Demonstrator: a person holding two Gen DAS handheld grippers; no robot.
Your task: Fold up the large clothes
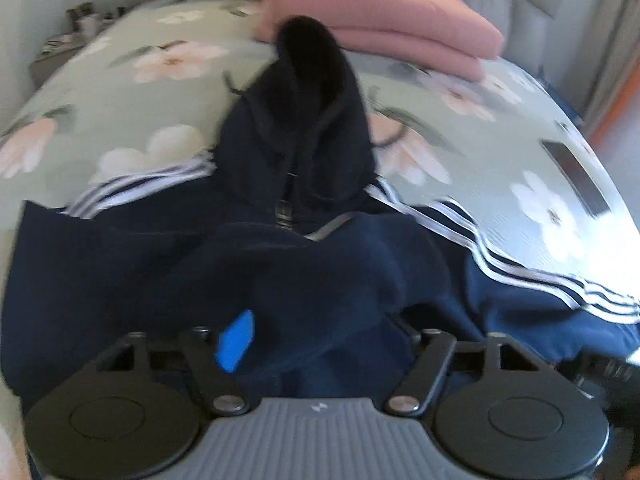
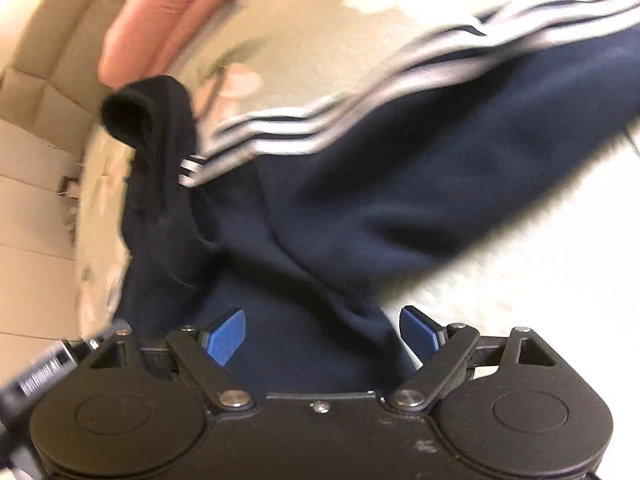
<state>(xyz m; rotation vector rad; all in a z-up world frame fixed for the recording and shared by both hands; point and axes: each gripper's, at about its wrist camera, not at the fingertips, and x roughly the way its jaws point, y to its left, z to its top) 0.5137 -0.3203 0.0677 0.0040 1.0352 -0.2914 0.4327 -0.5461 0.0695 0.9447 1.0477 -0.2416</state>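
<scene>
A navy hooded jacket (image 1: 296,136) with white sleeve stripes lies on a green floral bedspread (image 1: 132,92), hood pointing away. My left gripper (image 1: 320,336) is right over its bunched fabric. One blue pad (image 1: 236,340) shows; cloth hides the other finger, so I cannot tell its state. In the right wrist view the jacket (image 2: 360,184) fills the middle. My right gripper (image 2: 320,336) is open, its blue pads (image 2: 224,336) wide apart with a fold of navy cloth lying between them.
A folded pink blanket (image 1: 384,16) lies at the head of the bed, against a padded headboard (image 1: 532,4). A dark flat object (image 1: 576,176) lies on the bed at the right. The pink blanket (image 2: 160,16) and headboard (image 2: 32,128) show at the left in the right wrist view.
</scene>
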